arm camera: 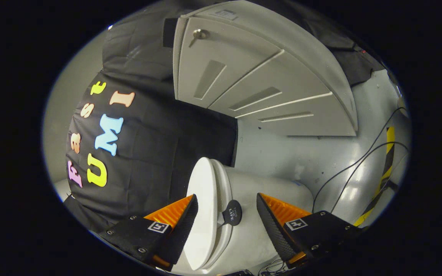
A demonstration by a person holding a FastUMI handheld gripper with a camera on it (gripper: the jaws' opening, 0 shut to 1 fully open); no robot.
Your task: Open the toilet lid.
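While the gripper (226,214) hangs w/ jaws wide, holding nothing, the toilet lid (202,214) sits between them. A black tag (231,212) lies beside it on the toilet.

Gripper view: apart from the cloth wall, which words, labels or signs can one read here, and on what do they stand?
Round black tag on the white toilet: white print, too small to read.
Pale sticker atop the grey panelled door: too blurred to read.
Square black-and-white markers on the open gripper, whose fingers straddle the white toilet lid: patterns, no words.
Yellow-and-black striped tape: no words.
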